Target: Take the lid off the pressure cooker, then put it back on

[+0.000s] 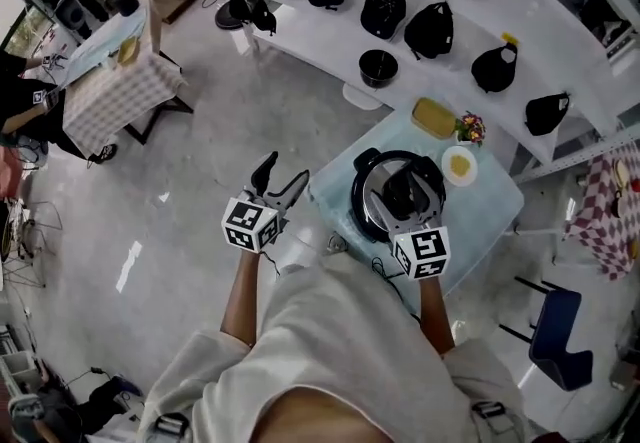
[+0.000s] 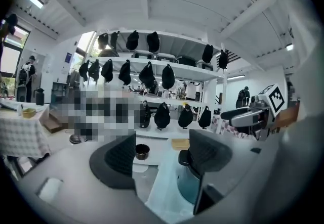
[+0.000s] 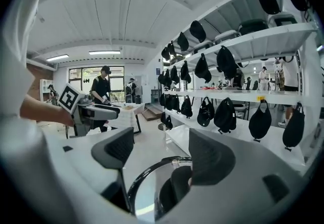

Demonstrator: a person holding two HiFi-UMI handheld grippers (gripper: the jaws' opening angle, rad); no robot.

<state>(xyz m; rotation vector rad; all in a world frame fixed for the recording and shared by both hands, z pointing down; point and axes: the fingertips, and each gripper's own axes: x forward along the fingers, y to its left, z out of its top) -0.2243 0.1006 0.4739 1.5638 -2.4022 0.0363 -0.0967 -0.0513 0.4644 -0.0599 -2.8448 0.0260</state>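
Note:
The pressure cooker (image 1: 366, 216) stands on a small table with a light blue cloth (image 1: 490, 201), its black-rimmed shiny lid (image 1: 372, 183) on top. My right gripper (image 1: 402, 199) hangs just over the lid, open. In the right gripper view its jaws (image 3: 161, 154) stand wide apart above the lid (image 3: 147, 187), with the black knob (image 3: 177, 190) below, close to the right jaw. My left gripper (image 1: 281, 179) is open and empty over the floor, left of the table. The left gripper (image 2: 161, 154) looks towards the cooker (image 2: 186, 185) from beside it.
On the table behind the cooker lie a yellow block (image 1: 433, 117), a small plate of yellow food (image 1: 459, 165) and a little flower bunch (image 1: 470, 127). A long white shelf (image 1: 320, 31) with black bags and a black bowl (image 1: 378, 67) runs behind. A blue chair (image 1: 555, 331) stands at right.

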